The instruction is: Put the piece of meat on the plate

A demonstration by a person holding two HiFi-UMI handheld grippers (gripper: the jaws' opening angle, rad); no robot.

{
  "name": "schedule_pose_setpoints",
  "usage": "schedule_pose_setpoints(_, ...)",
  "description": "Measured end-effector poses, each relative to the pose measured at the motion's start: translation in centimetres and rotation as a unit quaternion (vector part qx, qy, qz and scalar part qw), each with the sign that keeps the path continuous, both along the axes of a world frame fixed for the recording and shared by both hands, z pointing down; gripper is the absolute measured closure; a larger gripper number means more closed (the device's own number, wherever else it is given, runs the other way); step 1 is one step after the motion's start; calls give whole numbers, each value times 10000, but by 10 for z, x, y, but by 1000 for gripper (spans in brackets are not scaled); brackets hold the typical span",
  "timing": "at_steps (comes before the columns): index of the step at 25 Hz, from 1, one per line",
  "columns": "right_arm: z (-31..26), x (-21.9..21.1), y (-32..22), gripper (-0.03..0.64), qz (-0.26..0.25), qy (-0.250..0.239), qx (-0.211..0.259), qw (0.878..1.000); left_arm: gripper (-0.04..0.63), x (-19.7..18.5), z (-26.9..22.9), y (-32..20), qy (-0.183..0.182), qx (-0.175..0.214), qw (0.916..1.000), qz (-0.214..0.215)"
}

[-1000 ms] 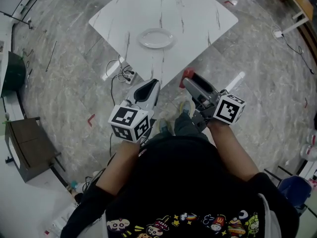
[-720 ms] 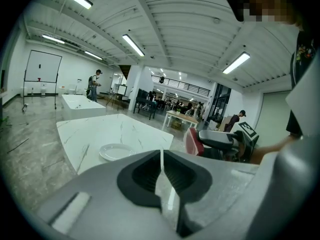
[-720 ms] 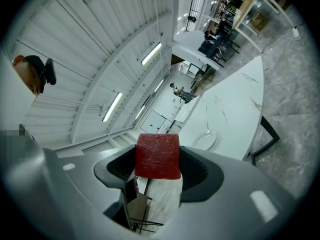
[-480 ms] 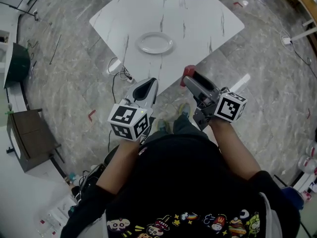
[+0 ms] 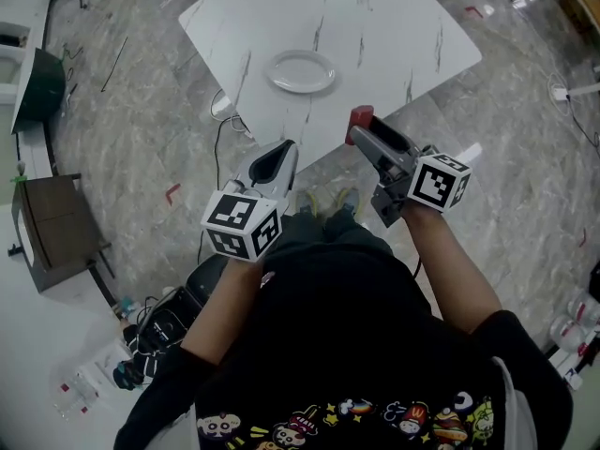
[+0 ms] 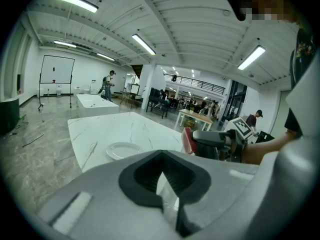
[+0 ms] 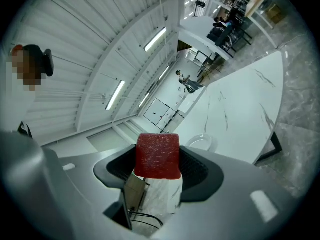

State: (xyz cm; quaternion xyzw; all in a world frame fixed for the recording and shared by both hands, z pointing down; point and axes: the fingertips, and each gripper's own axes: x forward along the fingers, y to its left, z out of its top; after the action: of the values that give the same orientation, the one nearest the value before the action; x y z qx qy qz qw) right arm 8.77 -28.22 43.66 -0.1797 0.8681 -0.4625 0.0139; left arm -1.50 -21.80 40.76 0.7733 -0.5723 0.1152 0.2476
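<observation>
A white plate (image 5: 300,71) lies on the white marble table (image 5: 394,26), also seen in the left gripper view (image 6: 123,150) and small in the right gripper view (image 7: 202,142). My right gripper (image 5: 362,125) is shut on a red block of meat (image 5: 360,117), held in the air over the floor near the table's near corner, short of the plate. The meat (image 7: 158,156) fills the gap between the right jaws. My left gripper (image 5: 273,163) hangs over the floor left of it, jaws together with nothing in them. From the left gripper view, the meat (image 6: 187,140) shows at the right gripper's tip.
White cables and a power strip (image 5: 228,120) lie on the floor by the table's left corner. A dark cabinet (image 5: 56,232) and a green bin (image 5: 42,81) stand at the left. Bags and gear (image 5: 155,331) lie at the lower left. The person's shoes (image 5: 328,202) are below the grippers.
The table and plate have shifted slightly right and nearer in the head view. Both grippers keep their poses; the right one, still holding the meat, has risen a little toward the table corner.
</observation>
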Motion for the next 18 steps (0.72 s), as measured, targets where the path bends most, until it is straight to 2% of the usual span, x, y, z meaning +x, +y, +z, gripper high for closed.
schedule_pose_setpoints(9, 26, -38, -28, 321, -365, 454, 155, 9982, 595, -30, 24, -1, 202, -167, 9992, -305)
schedule_pose_setpoints(18, 59, -78, -58, 321, -524, 1035, 119, 9932, 595, -56, 46, -23, 543, -307, 9978, -213)
